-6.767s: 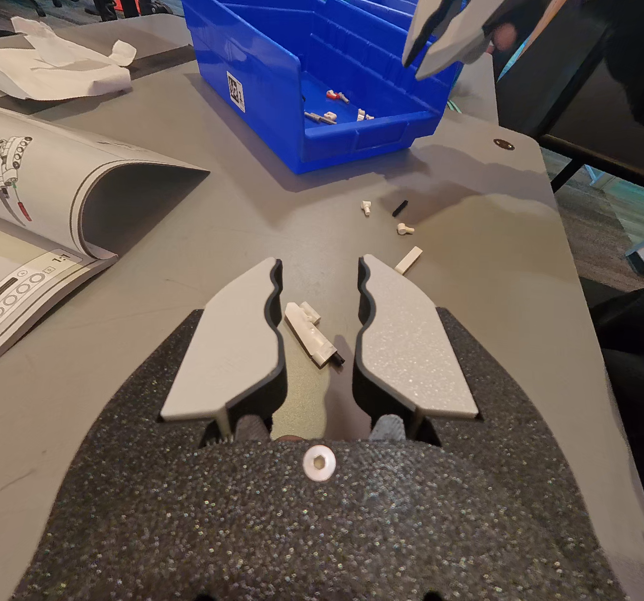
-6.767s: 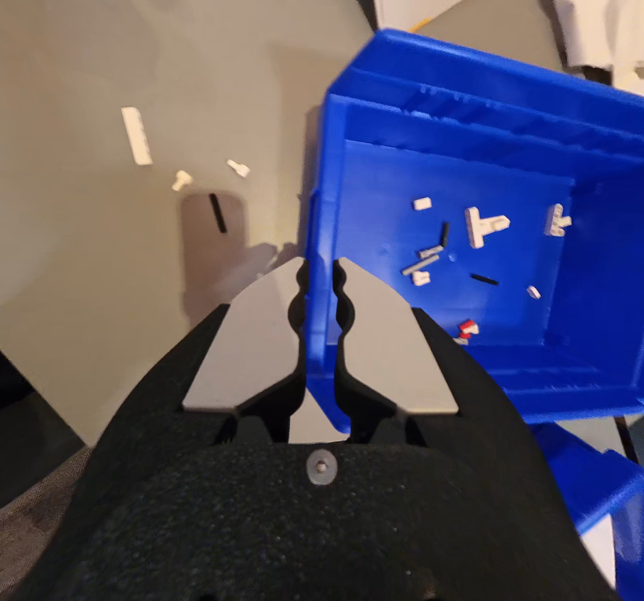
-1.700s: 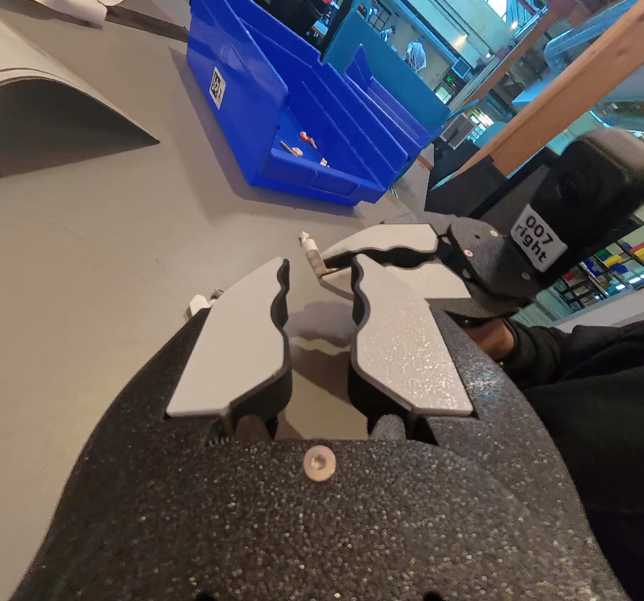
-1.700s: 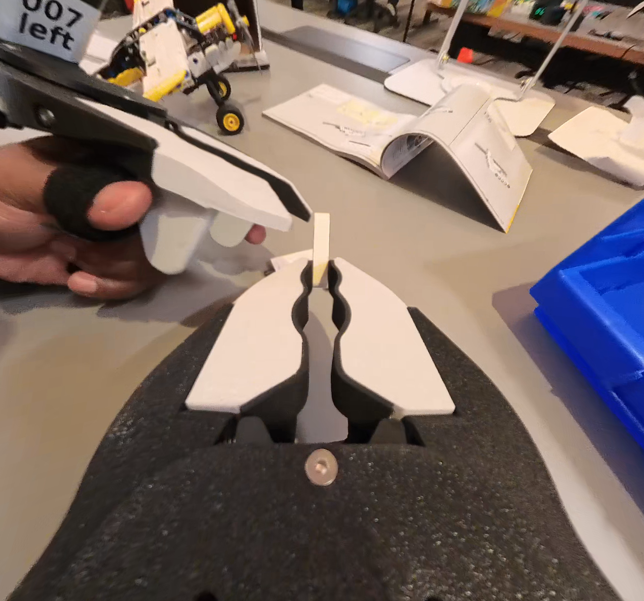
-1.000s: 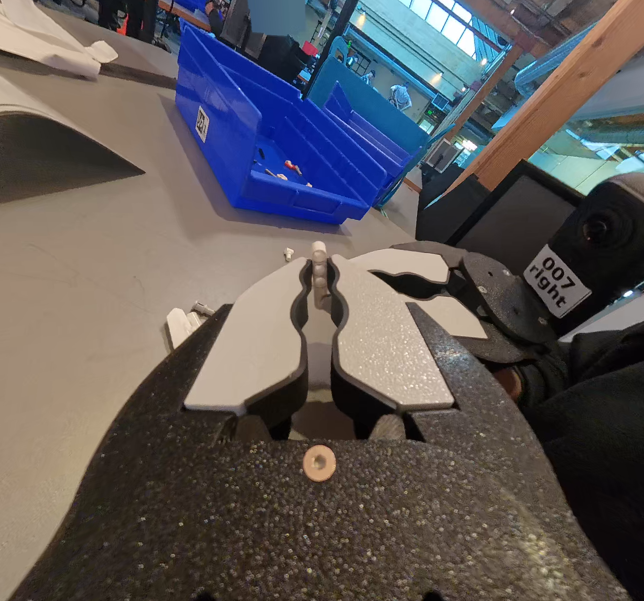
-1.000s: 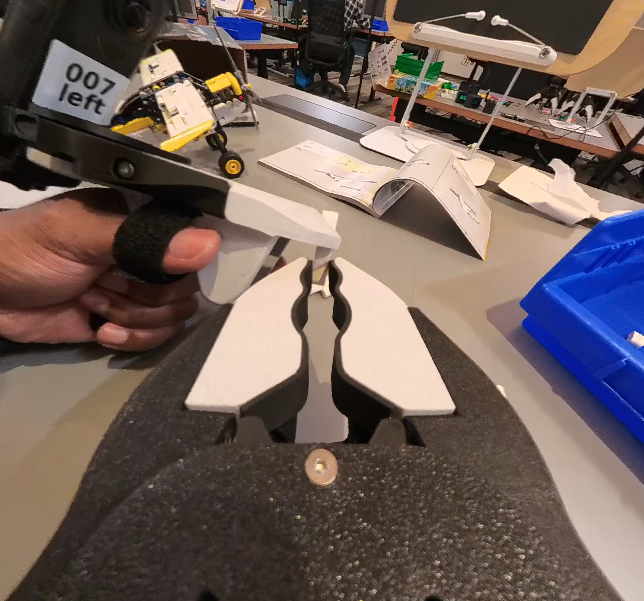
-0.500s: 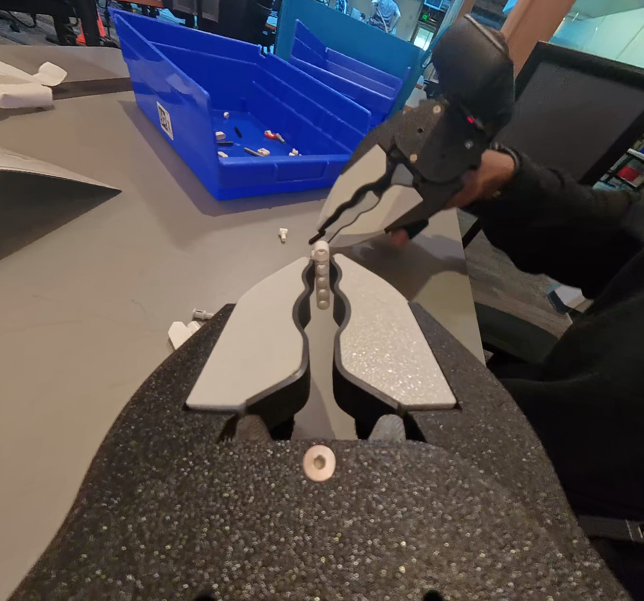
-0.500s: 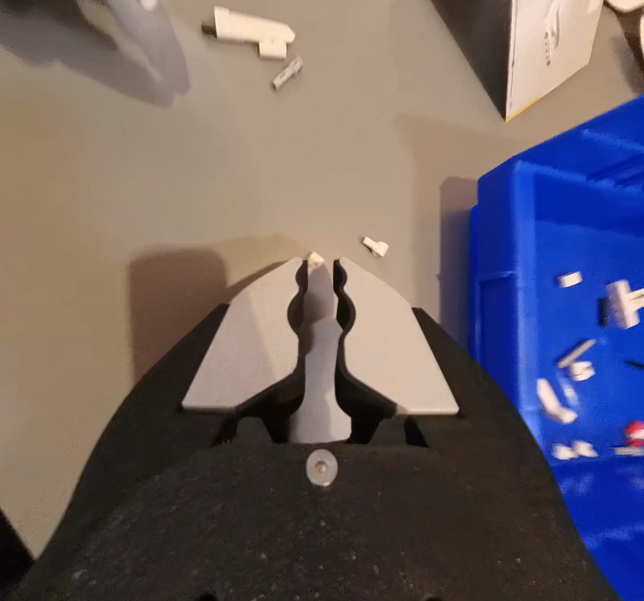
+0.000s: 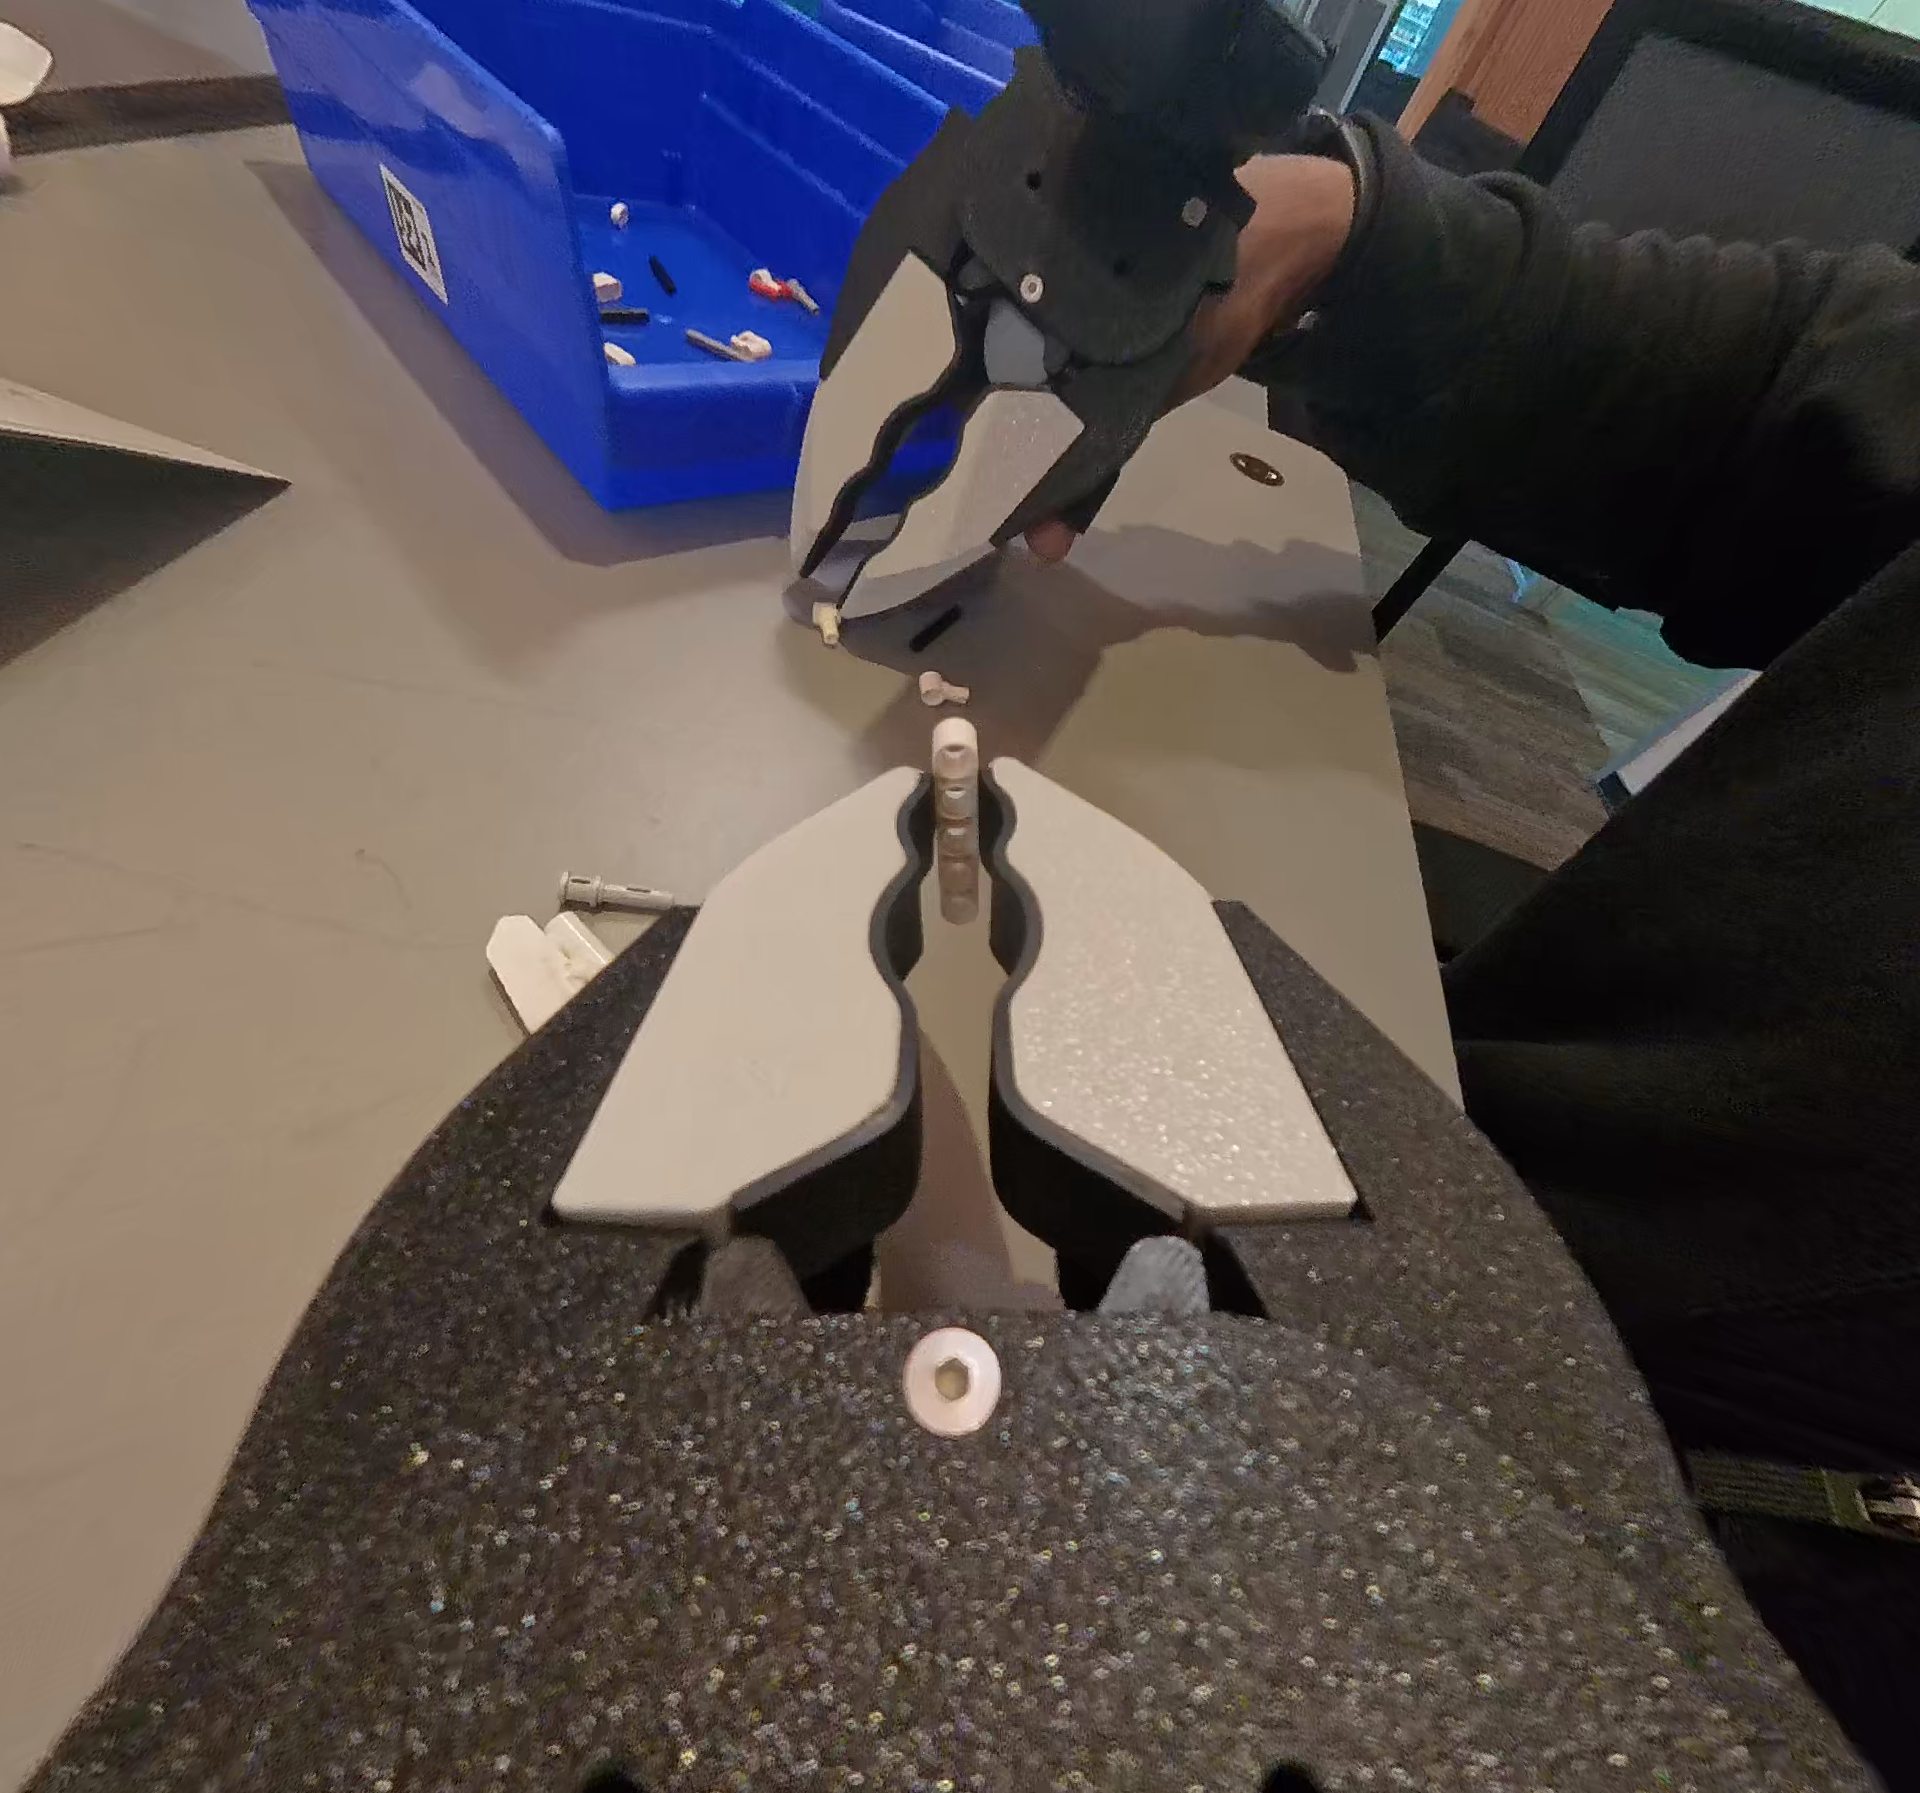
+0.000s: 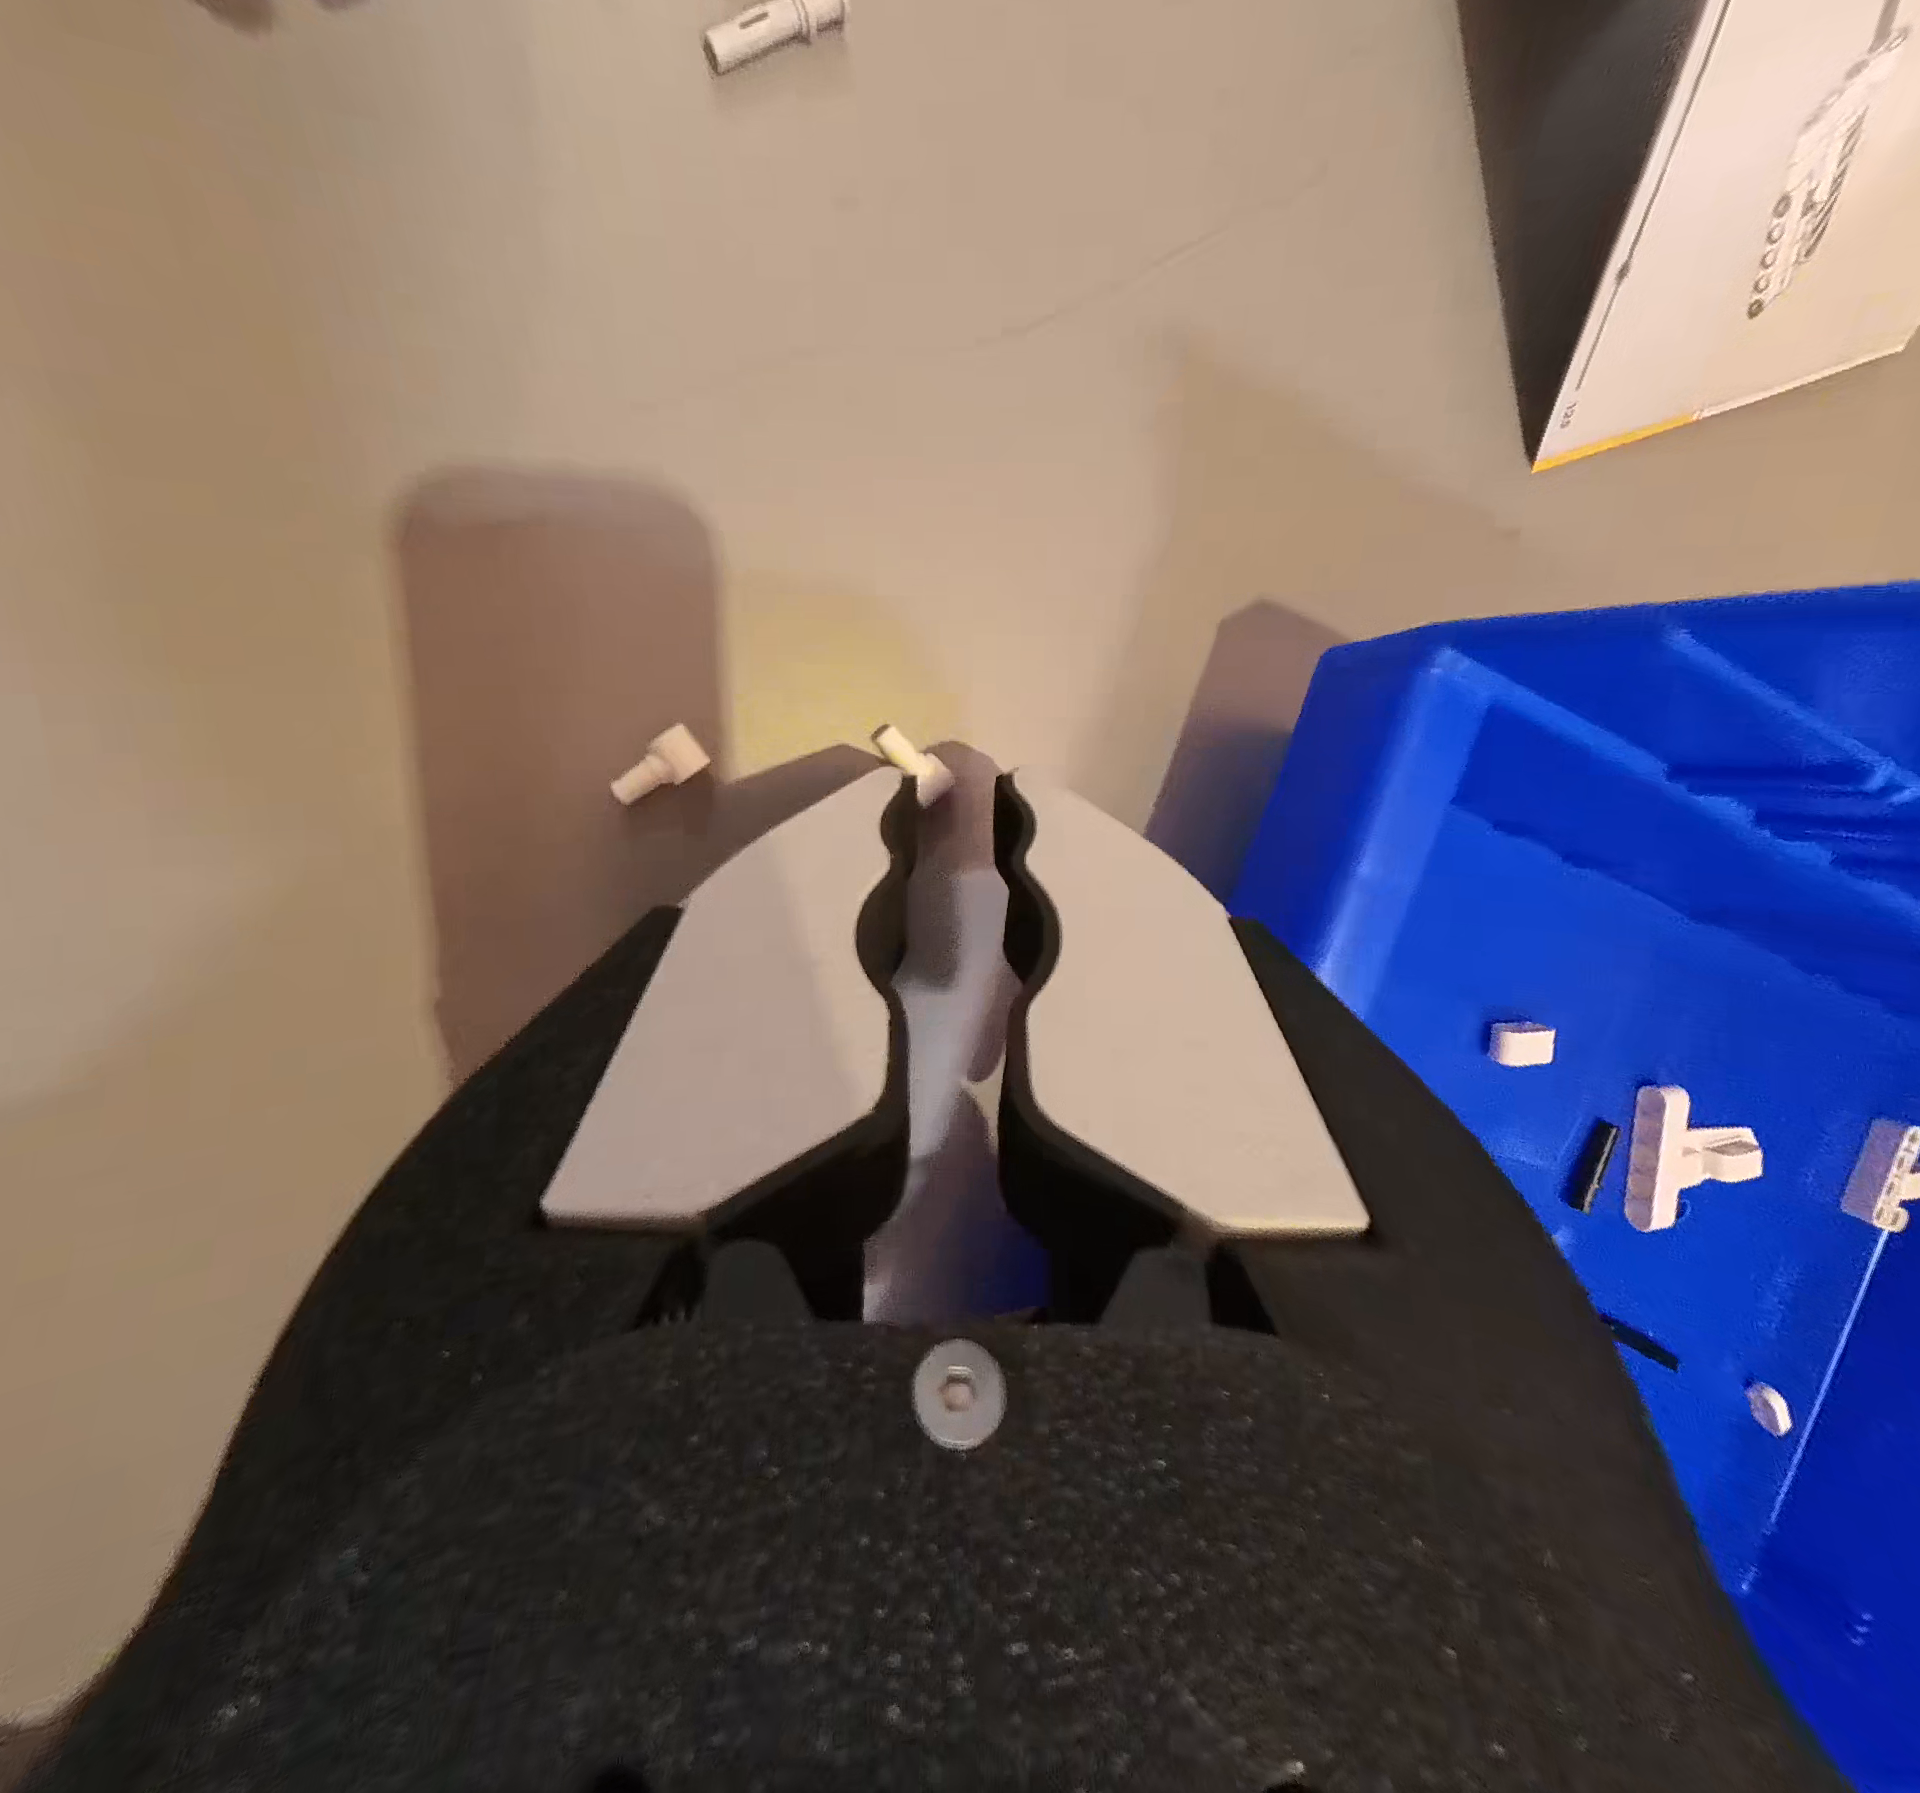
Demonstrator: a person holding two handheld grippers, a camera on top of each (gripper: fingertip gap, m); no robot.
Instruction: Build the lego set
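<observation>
My left gripper (image 9: 954, 787) is shut on a white beam with holes (image 9: 954, 808). The beam stands upright between the pads, above the grey table (image 9: 312, 756). My right gripper (image 10: 956, 782) is open, tips down on the table beside the blue bin (image 10: 1558, 912). A small white peg (image 10: 912, 764) lies at its left fingertip; the other pad stands clear of it. In the left wrist view the right gripper (image 9: 826, 580) points down at that peg (image 9: 826, 623).
Another white peg (image 9: 943, 691) and a black pin (image 9: 940, 628) lie near the right gripper. A grey pin (image 9: 613, 891) and a white part (image 9: 540, 959) lie left of my left gripper. The blue bin (image 9: 499, 185) holds several small parts. An open booklet (image 10: 1766, 185) lies farther off. About 15 centimetres separates my left fingertips from my right.
The white beam passed from the right gripper to the left, which shut on it. The right gripper opened, swung away and came down at the peg by the bin.
</observation>
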